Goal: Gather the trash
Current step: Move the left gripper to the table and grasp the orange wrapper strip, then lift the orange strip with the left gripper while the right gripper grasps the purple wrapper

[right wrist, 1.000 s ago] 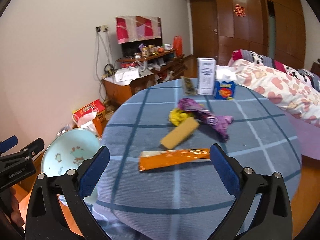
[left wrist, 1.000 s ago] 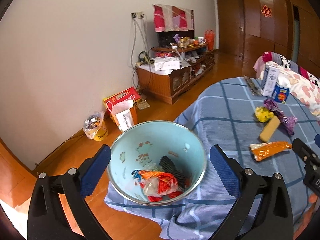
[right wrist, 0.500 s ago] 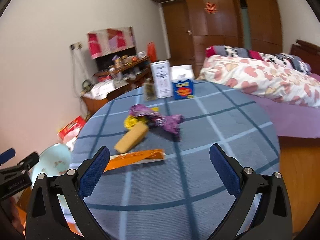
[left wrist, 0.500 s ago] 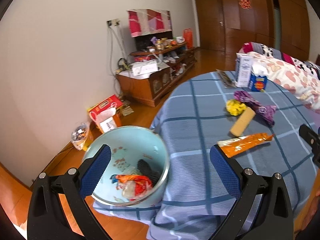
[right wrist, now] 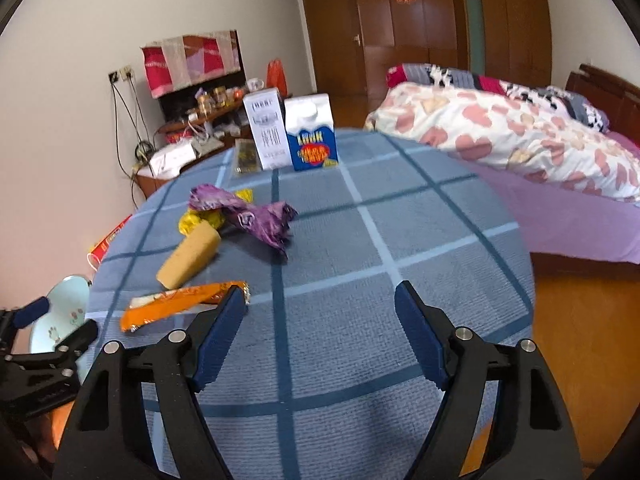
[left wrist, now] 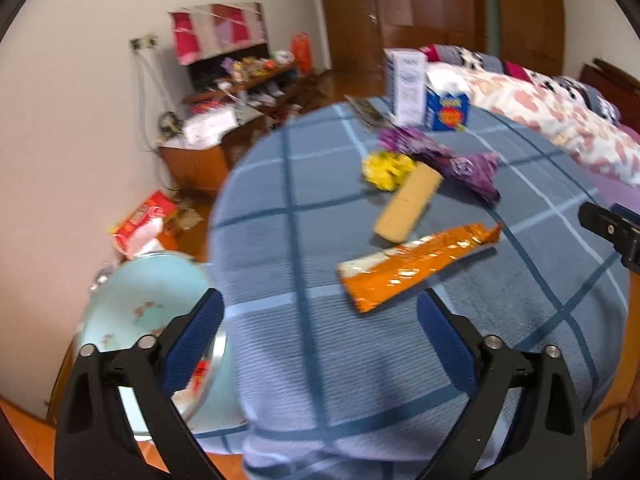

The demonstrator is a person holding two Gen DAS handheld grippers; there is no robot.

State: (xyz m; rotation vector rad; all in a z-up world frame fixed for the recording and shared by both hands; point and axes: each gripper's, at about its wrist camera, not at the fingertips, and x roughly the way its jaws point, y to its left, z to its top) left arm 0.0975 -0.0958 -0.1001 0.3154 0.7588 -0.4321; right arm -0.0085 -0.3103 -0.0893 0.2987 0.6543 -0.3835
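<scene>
On the round table's blue checked cloth [left wrist: 304, 360] lie an orange snack wrapper [left wrist: 416, 268], a tan bar [left wrist: 408, 204], a crumpled yellow wrapper [left wrist: 384, 168] and a purple wrapper [left wrist: 456, 164]. A pale blue bin [left wrist: 132, 316] with wrappers inside stands beside the table at lower left. My left gripper [left wrist: 320, 320] hovers just short of the orange wrapper; its jaws are closing with nothing between them. My right gripper [right wrist: 320, 312] hangs over bare cloth right of the orange wrapper [right wrist: 180, 304], jaws closing on nothing. The tan bar [right wrist: 188, 256] and purple wrapper [right wrist: 256, 216] lie beyond it.
A white carton [right wrist: 266, 132] and a blue-and-white carton [right wrist: 312, 136] stand at the table's far edge. A bed with a heart-print quilt [right wrist: 500, 136] is to the right. A cluttered wooden cabinet [left wrist: 216, 136] and a red box [left wrist: 144, 216] sit by the wall.
Both grippers swung rightward from the bin toward the table's middle and came lower. The orange wrapper now lies just ahead of the left gripper. Both pairs of jaws have narrowed a little.
</scene>
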